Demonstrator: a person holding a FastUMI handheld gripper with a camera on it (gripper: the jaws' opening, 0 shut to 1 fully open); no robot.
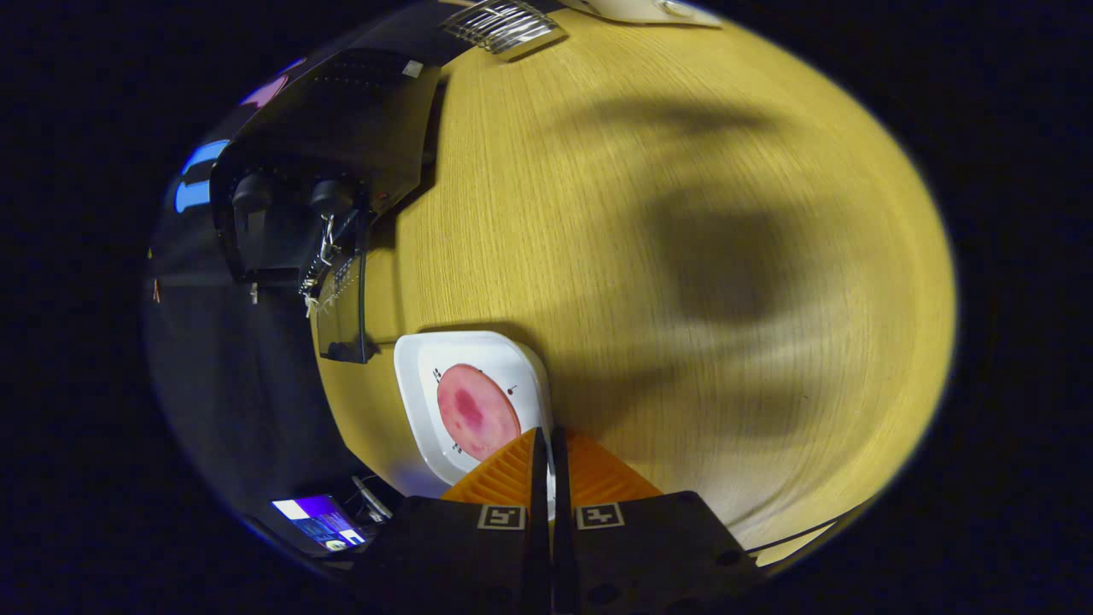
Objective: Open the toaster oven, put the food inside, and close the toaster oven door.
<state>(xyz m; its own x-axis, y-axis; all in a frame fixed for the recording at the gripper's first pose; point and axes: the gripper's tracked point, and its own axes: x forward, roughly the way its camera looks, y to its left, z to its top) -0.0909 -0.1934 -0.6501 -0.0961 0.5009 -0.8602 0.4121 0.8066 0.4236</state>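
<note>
1. The gripper [546,444] has its two orange fingers [504,474] pinched together, a thin slit between them; they appear to clamp the near rim of the white plate [418,376], though the contact itself is hard to make out.
2. The food [476,412], a round pink slice, lies flat on that plate, just ahead of the fingertips and a little to their left.
3. The toaster oven [333,162] stands well beyond the fingers and to their left, on the wooden table [683,256]. Its glass door [346,299] appears to hang open, but the angle is awkward and I cannot be sure.
4. My judgement of progress: if the door is indeed open, the first step is done. The food is not yet inside, and closing the door is left too.
5. Count: one gripper with two fingers, one plate, one slice of food, one toaster oven with two dark knobs [331,196], one metal rack [499,26] far beyond the fingers at the table's far edge.
6. A lit screen [320,521] sits below the table's edge, left of the gripper body.
</note>
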